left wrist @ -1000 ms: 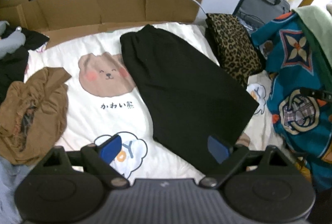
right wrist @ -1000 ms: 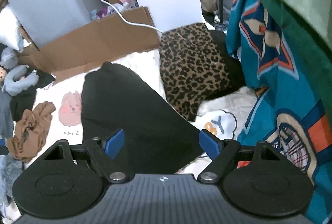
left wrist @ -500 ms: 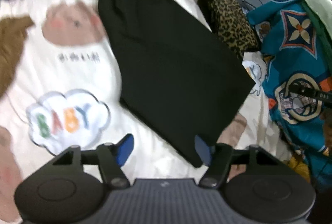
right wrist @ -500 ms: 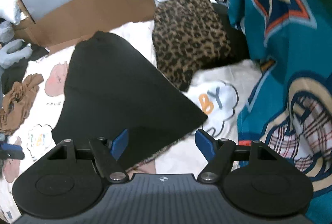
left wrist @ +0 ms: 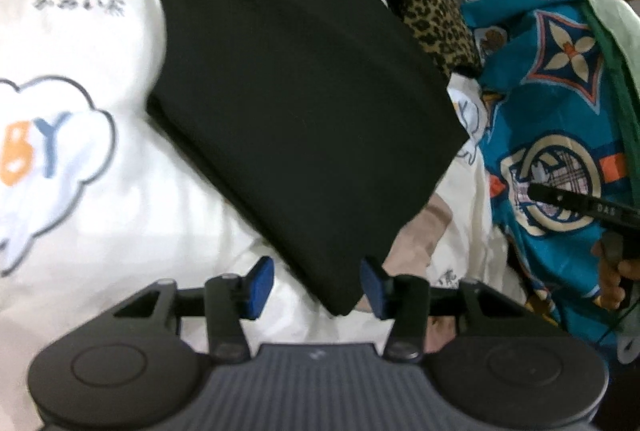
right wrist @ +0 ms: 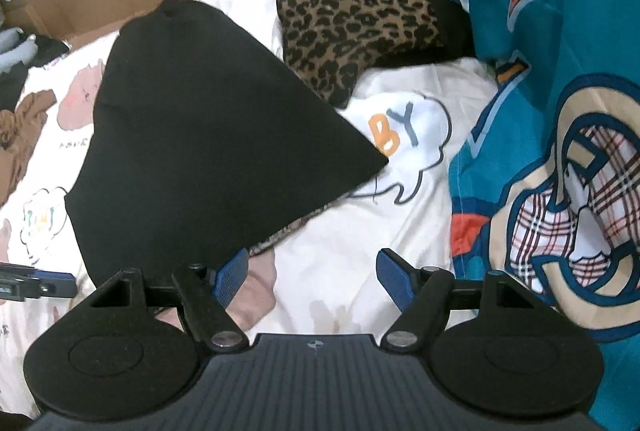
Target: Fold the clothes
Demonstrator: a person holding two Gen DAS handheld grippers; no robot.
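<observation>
While both jaws gape, L gripper [left wrist: 316,287] at black garment [left wrist: 288,79] corner

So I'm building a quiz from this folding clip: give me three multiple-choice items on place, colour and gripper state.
1. Where does the leopard-print garment lie?
A. Beside the black garment's far right edge
B. Under the cardboard
C. Between the pads

2. What colour are the left hand-held gripper's pads?
A. Red
B. Blue
C. Green

3. How is the right hand-held gripper?
A. Shut on the black garment
B. Shut on the sheet
C. Open, holding nothing

Key: A, it lies beside the black cloth toward the teal fabric; B, both pads show blue; C, its jaws stand apart over the printed sheet.
</observation>
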